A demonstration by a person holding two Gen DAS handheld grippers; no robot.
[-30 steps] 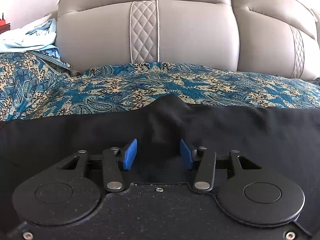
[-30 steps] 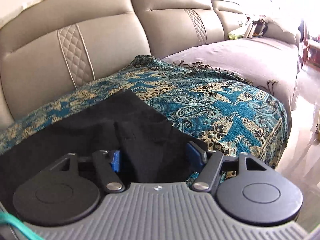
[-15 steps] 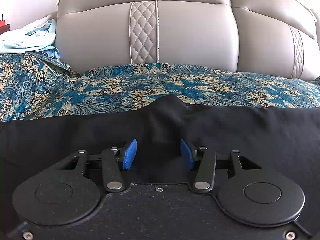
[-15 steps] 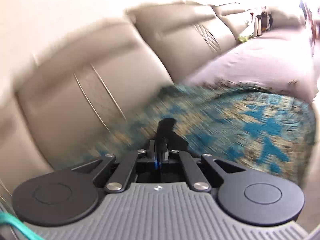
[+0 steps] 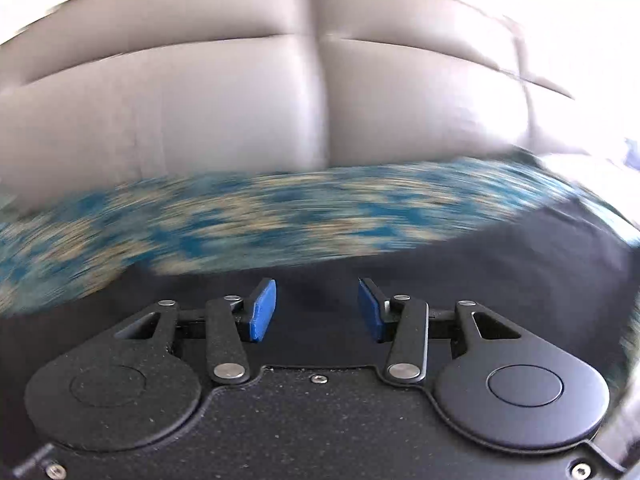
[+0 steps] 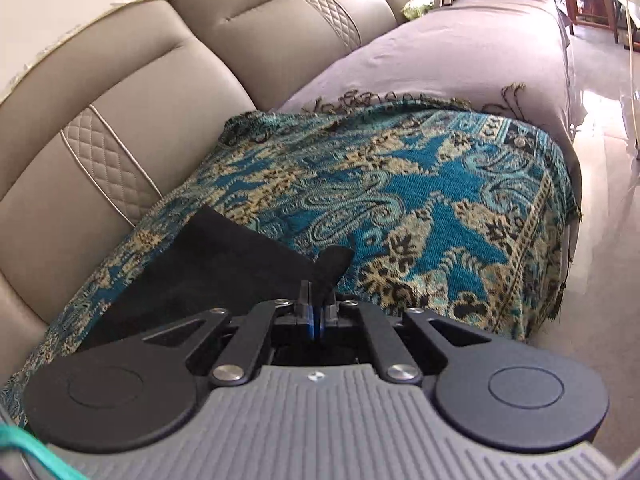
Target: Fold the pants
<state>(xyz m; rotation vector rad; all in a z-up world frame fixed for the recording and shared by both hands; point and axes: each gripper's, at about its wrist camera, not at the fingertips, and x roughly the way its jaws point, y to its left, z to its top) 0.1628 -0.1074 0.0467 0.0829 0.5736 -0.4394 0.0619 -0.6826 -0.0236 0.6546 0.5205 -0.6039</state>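
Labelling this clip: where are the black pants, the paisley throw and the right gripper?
black pants [image 6: 208, 264], right wrist view, flat panel on the throw
paisley throw [image 6: 420, 200], right wrist view, blue patterned middle
right gripper [image 6: 316, 314], right wrist view, between closed fingertips

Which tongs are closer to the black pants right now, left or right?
Right. The right tongs are shut on a corner of the pants, pinching the cloth. The left tongs are open just above the pants, with nothing gripped.
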